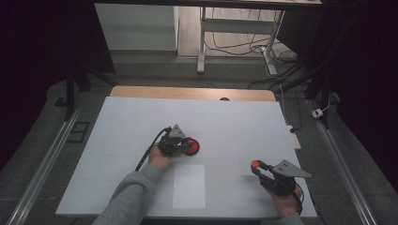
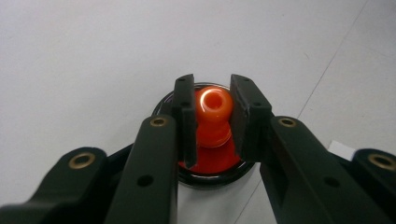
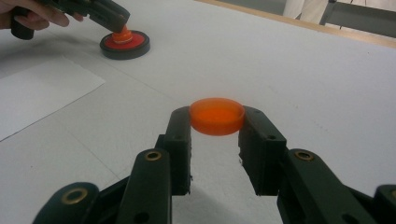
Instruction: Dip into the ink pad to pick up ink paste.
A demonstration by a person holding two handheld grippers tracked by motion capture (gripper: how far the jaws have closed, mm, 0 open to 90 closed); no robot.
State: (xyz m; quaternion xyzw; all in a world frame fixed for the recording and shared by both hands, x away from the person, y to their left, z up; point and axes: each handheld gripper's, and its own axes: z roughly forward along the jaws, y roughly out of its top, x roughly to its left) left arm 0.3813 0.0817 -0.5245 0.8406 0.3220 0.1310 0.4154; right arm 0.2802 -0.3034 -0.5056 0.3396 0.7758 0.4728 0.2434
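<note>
One black-rimmed red base (image 1: pixel 192 147), knob (image 2: pixel 213 109) clamped by left gripper (image 1: pixel 180 146). One orange disc (image 3: pixel 216 115) pinched by right gripper (image 3: pixel 216 122), above white table (image 1: pixel 234 126); open surface all around.

Open tabletop (image 1: pixel 234 126) between both grippers

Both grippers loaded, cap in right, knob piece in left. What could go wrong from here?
1. The right gripper pinches the orange cap only at its fingertips; a bump or slight loosening could let it drop.
2. The left gripper clamps the rounded orange knob, so the black-rimmed base might twist or slip when the cap is pushed on.
3. The left jaws flank the knob, so the cap may hit them when brought over.
</note>
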